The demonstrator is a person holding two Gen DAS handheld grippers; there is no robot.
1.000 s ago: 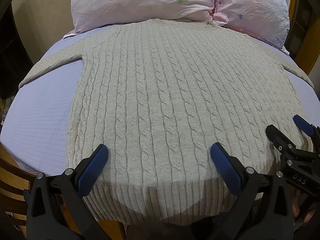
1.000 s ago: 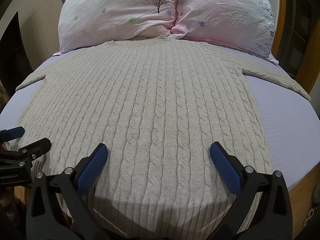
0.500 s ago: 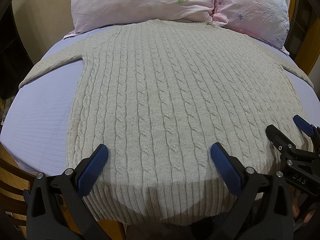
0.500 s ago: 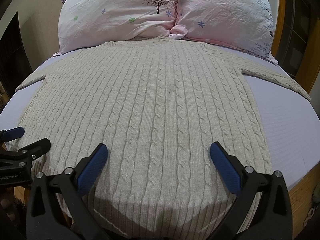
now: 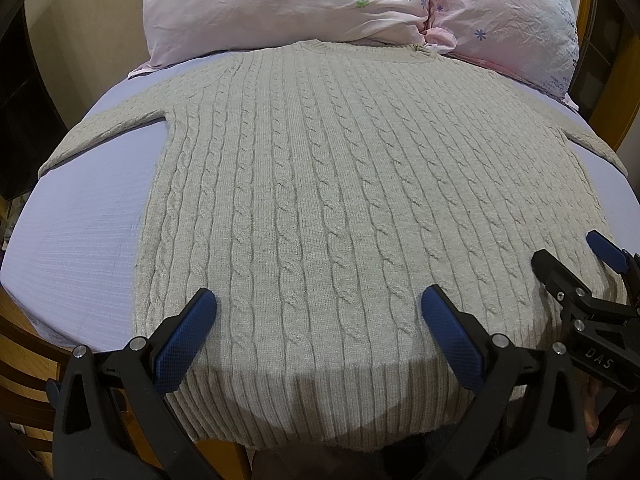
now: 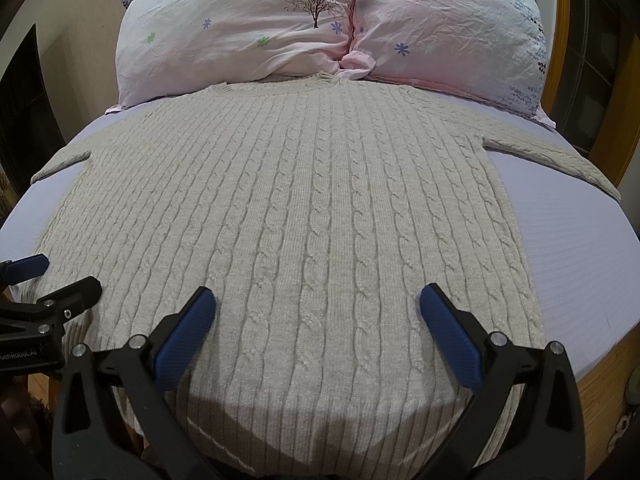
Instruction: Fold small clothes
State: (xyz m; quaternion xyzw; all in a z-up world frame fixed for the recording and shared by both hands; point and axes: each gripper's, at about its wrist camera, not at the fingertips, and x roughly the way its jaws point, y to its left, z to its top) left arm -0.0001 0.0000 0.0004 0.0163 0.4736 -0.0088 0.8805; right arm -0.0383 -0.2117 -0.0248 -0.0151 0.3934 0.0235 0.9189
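Sweater [image 5: 340, 200] count is one: a single beige cable-knit piece, spread flat and face up on the bed [image 5: 80, 240], its neck toward the two pink pillows [image 6: 240, 32] at the head. Both of its sleeves lie stretched out to the sides on the lilac sheet. You have two grippers over the ribbed hem. Your left gripper [image 5: 318, 320] hangs above the hem with its two blue-padded fingers spread wide and nothing between them. Your right gripper [image 6: 316, 320] hangs the same way, its two fingers wide apart and holding nothing. From the left wrist camera your right gripper also shows at the sweater's right hem corner; from the right wrist camera your left one shows at the left corner.
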